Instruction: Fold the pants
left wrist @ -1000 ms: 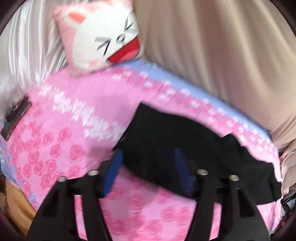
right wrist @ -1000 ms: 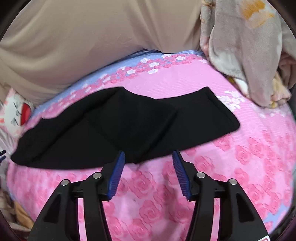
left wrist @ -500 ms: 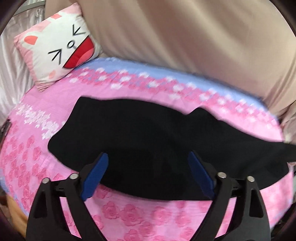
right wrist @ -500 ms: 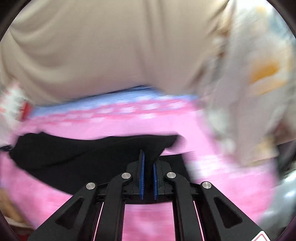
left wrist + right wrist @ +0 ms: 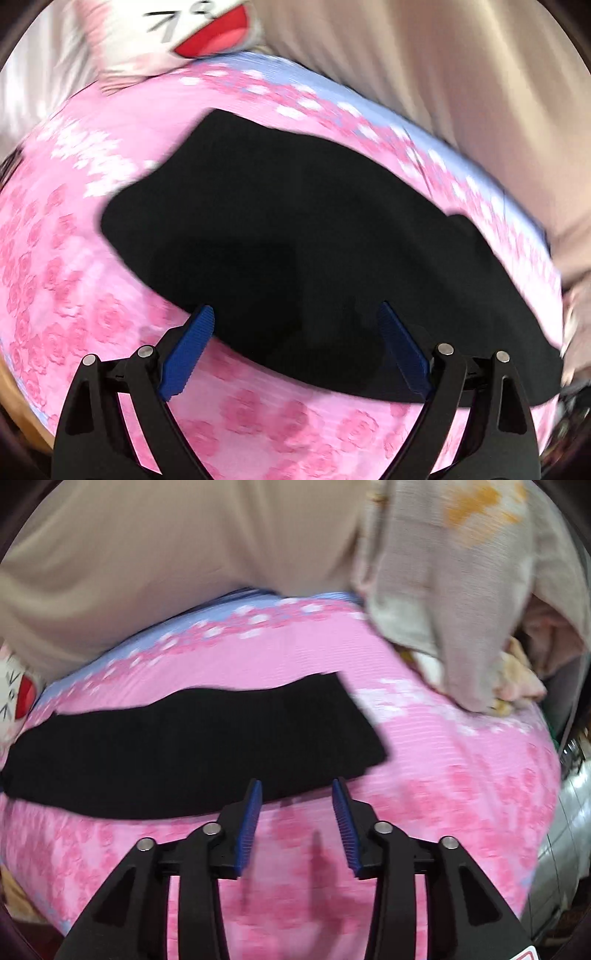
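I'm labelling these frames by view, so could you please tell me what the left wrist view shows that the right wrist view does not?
Only the left wrist view shows the left hand-held gripper, wide open over the near edge of the black pants.

Only the right wrist view shows the right hand-held gripper, open and empty, and the heap of pale floral cloth at the far right.

Both show the pants lying flat on the pink rose bedsheet, the cat-face pillow and the beige curtain.

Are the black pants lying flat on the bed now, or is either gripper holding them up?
Flat. The black pants lie as one long strip on the pink bedspread; the right gripper and left gripper are both open, gripping nothing.
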Demonstrator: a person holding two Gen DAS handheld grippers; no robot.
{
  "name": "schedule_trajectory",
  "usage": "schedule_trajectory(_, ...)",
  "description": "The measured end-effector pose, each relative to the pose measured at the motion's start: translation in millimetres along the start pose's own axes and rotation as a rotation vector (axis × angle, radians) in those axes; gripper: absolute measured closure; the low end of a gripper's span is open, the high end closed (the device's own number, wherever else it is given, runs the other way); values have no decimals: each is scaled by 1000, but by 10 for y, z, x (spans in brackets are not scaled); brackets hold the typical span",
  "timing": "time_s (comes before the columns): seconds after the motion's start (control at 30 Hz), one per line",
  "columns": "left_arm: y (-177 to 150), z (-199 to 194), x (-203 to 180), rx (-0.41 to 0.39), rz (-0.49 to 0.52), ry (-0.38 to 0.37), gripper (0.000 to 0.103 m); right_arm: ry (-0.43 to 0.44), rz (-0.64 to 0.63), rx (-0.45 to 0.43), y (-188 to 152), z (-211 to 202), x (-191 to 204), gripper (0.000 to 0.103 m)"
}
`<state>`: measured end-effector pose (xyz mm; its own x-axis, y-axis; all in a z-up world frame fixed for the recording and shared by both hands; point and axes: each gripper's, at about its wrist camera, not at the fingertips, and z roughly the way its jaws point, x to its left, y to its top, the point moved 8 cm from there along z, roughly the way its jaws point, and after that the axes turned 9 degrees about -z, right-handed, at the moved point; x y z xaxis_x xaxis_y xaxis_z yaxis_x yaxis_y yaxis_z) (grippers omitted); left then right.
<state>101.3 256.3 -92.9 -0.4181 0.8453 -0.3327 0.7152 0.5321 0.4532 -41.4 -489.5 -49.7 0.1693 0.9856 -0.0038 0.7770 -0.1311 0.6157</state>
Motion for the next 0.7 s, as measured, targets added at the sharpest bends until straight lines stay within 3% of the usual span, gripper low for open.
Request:
schedule_trajectory(0.1,32,-33,341,6,-112,-16,15,68,11,-5,5,70,321,61)
schedule_trajectory(0.2,-46,54,610,68,-205,-71,16,111,8,-4,-21,132,554,60)
schedule_trajectory(0.33,14,32,626,62,-176,-136,18,136,27,3,-12,238,839,54)
schedule_trajectory(0.37,53,70,612,67,-159,-146,35,147,32,1,-5,249,905,54)
schedule_trajectory(0.4,87,139,589,90,-134,-157,73,150,31,0,-10,245,953,54)
schedule_trajectory(0.43,118,184,592,106,-117,-146,84,147,30,-3,-6,246,1016,54)
schedule_trajectory(0.5,223,112,548,106,-72,-185,91,144,30,-7,-1,221,1109,54)
schedule_trajectory(0.63,369,-198,456,42,14,-245,91,126,42,-52,37,41,1141,53)
schedule_trajectory(0.7,295,79,582,139,-21,-230,89,88,46,-47,2,59,1059,45)
